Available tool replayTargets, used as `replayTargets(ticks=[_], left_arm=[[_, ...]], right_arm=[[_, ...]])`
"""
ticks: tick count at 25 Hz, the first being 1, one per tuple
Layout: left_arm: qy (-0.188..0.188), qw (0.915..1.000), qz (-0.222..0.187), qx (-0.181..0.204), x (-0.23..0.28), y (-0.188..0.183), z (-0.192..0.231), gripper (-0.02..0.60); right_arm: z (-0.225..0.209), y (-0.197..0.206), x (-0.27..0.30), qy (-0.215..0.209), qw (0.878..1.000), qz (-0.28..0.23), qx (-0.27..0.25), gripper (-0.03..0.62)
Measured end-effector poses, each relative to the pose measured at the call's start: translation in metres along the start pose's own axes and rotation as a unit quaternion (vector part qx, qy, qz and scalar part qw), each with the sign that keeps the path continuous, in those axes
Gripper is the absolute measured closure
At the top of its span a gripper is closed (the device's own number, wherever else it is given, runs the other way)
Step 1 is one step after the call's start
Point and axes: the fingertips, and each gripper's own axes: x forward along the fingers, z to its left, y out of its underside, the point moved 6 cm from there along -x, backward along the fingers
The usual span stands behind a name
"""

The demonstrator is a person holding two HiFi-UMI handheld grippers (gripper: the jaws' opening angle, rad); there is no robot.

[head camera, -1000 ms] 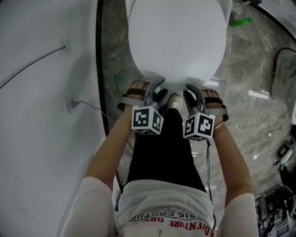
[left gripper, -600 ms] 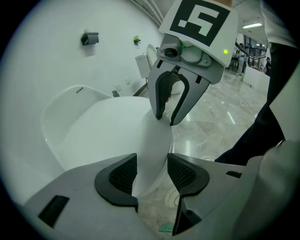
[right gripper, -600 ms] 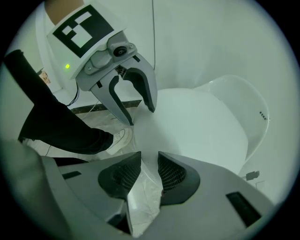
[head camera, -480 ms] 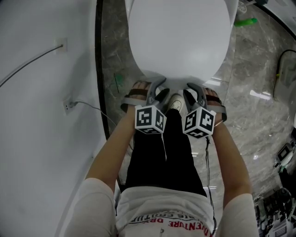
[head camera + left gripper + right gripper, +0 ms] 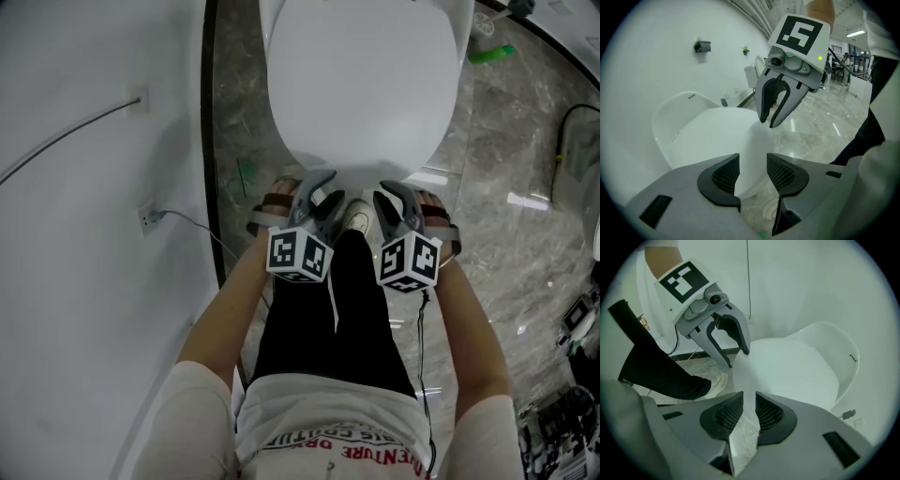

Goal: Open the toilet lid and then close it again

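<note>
- Barely any change over the last second: left tongs (image 5: 325, 187) and right tongs (image 5: 386, 195) stay side by side at the front edge of the toilet lid (image 5: 366, 84), and the lid is down flat as before.
- Room: grey marbled floor (image 5: 506, 187) surrounds the lid. A white wall (image 5: 84, 234) stands to the lid's left, with a socket (image 5: 145, 217) and a thin cable (image 5: 66, 136) on it. A small green object (image 5: 492, 52) lies on the floor off the lid's far right side.
- The person's shoe (image 5: 355, 214) is just in front of the lid's front edge, between the two tongs.
- Left tongs: narrow gap, with the lid's front edge running between the pads. No pinch is visible.
- Right tongs: closed down tighter, pads pressed on the lid's front edge.
</note>
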Motion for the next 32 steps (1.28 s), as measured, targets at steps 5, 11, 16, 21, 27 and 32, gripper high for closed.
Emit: replayTargets(ticks=[5, 11, 16, 21, 27, 32], left_arm=[[-0.063, 0.9956, -0.040, -0.058, -0.049, -0.048, 0.045, 0.481], [-0.109, 0.9843, -0.082, -0.112, -0.111, -0.121, 0.109, 0.555], [-0.119, 0.9772, -0.124, -0.125, -0.166, -0.183, 0.143, 0.574], [-0.128, 0.9732, -0.152, -0.116, -0.228, -0.233, 0.154, 0.574], [-0.145, 0.9546, -0.211, -0.153, -0.298, -0.280, 0.166, 0.574], [-0.175, 0.9295, -0.270, -0.181, -0.361, -0.323, 0.184, 0.574]], right_arm=[[-0.037, -0.032, -0.074, 0.036, 0.996, -0.053, 0.058, 0.564], [-0.082, -0.081, -0.167, 0.084, 0.988, -0.088, 0.100, 0.574], [-0.122, -0.112, -0.239, 0.129, 0.978, -0.109, 0.120, 0.577], [-0.141, -0.136, -0.313, 0.173, 0.966, -0.131, 0.140, 0.577], [-0.138, -0.162, -0.377, 0.186, 0.956, -0.157, 0.163, 0.579], [-0.141, -0.185, -0.429, 0.207, 0.943, -0.192, 0.174, 0.579]])
